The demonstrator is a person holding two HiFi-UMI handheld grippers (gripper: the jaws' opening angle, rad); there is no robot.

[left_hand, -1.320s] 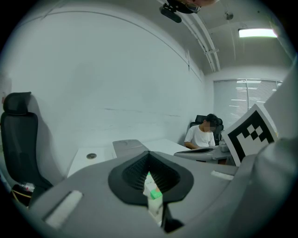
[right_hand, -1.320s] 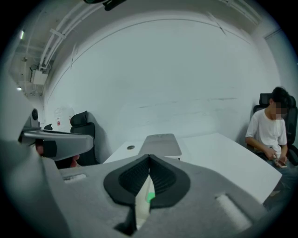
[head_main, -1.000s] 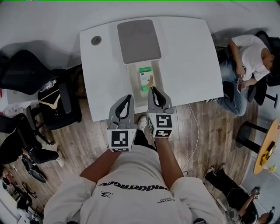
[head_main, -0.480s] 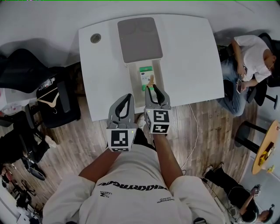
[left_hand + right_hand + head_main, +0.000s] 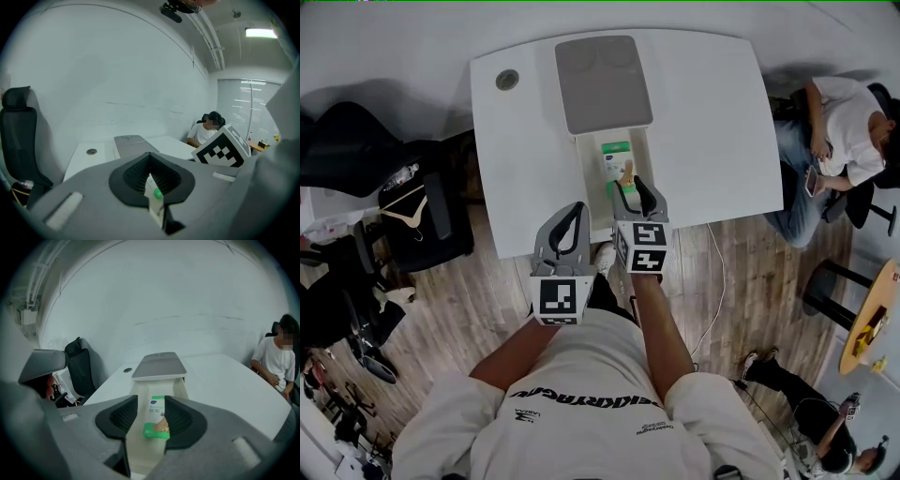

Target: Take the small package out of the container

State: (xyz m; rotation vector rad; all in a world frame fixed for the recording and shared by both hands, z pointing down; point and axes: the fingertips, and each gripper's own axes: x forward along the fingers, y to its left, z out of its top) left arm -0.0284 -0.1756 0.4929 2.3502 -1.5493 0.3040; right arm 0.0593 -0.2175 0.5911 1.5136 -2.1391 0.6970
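Lying in container (image 5: 585, 192), small package (image 5: 617, 165), gaps beside both walls.

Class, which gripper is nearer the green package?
Right. The right gripper hangs right by the package, jaws just opening, nothing gripped between them; the left gripper sits beside the container, farther back.

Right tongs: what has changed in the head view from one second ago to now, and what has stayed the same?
The right tongs have moved forward over the near end of the open container. Their jaws have just been opening; the small package shows between them, not gripped. The left tongs stayed shut and in place, and the package still lies in the container.
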